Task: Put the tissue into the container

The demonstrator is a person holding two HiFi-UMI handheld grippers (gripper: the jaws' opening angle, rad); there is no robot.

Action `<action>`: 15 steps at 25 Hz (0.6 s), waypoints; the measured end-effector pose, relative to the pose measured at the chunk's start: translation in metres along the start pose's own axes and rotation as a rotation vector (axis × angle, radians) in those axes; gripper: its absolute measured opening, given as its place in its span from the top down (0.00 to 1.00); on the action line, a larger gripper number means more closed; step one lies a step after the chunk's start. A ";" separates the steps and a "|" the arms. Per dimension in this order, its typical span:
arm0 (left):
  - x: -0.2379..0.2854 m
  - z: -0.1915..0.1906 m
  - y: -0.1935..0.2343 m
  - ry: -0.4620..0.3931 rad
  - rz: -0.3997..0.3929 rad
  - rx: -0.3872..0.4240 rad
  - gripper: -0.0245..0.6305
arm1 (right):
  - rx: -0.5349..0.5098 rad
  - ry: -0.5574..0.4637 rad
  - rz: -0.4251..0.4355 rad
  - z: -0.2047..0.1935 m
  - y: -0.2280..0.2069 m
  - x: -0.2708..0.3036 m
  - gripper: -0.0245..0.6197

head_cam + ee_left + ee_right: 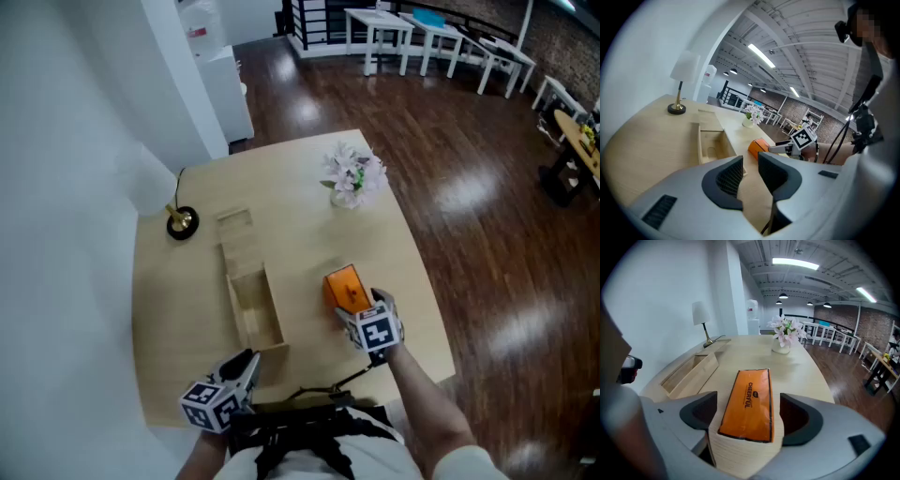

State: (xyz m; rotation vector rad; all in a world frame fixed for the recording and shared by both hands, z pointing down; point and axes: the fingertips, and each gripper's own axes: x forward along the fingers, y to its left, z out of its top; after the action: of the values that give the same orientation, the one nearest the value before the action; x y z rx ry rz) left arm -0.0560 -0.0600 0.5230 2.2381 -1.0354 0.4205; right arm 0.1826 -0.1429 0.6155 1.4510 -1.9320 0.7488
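An orange tissue pack (342, 288) lies lengthwise right of the middle of the wooden table (187, 309). Its near end fills the gap of my right gripper (356, 306), whose wide-set jaws press on both long sides of the tissue pack (749, 399). The container (229, 302) is a long open wooden box to the left of the pack, with its sliding lid (234, 228) pulled out at the far end. My left gripper (247, 366) hovers at the table's near edge just short of the box, and the left gripper (750, 171) has its jaws a narrow gap apart with nothing between them.
A lamp with a brass base (182, 222) stands at the table's far left by the white wall. A vase of pale flowers (352, 176) stands at the far right. White tables (422, 37) stand across the dark wooden floor.
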 end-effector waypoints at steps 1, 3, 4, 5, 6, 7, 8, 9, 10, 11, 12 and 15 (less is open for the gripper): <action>0.002 -0.001 -0.002 0.006 -0.005 0.002 0.83 | 0.000 0.009 -0.003 0.000 -0.001 0.004 0.32; 0.006 -0.002 -0.006 0.019 -0.015 0.004 0.83 | -0.002 0.030 -0.007 -0.003 -0.003 0.014 0.27; 0.007 -0.003 -0.007 0.024 -0.019 0.003 0.83 | -0.005 0.043 -0.009 -0.005 -0.004 0.019 0.25; 0.009 -0.004 -0.007 0.029 -0.021 0.003 0.83 | -0.010 0.058 -0.012 -0.008 -0.005 0.023 0.25; 0.010 -0.005 -0.008 0.032 -0.020 0.003 0.83 | -0.012 0.073 -0.016 -0.011 -0.006 0.028 0.24; 0.010 -0.004 -0.007 0.033 -0.017 0.002 0.83 | -0.011 0.091 -0.018 -0.015 -0.006 0.033 0.24; 0.010 -0.004 -0.007 0.033 -0.012 0.001 0.83 | -0.006 0.109 -0.020 -0.020 -0.007 0.037 0.24; 0.010 -0.003 -0.006 0.032 -0.007 0.000 0.83 | 0.002 0.127 -0.023 -0.025 -0.007 0.042 0.24; 0.010 -0.002 -0.004 0.031 -0.002 -0.001 0.83 | 0.010 0.141 -0.027 -0.029 -0.008 0.045 0.24; 0.010 -0.001 -0.003 0.029 0.003 -0.001 0.83 | 0.017 0.146 -0.031 -0.033 -0.009 0.047 0.24; 0.010 0.000 -0.001 0.028 0.008 -0.001 0.83 | 0.020 0.143 -0.037 -0.034 -0.010 0.049 0.24; 0.010 0.003 0.006 0.018 0.020 -0.003 0.83 | 0.015 0.133 -0.051 -0.031 -0.013 0.047 0.25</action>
State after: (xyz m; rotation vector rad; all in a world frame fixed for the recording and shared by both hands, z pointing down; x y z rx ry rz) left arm -0.0540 -0.0709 0.5280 2.2194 -1.0493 0.4469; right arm 0.1891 -0.1526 0.6725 1.4168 -1.7868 0.8165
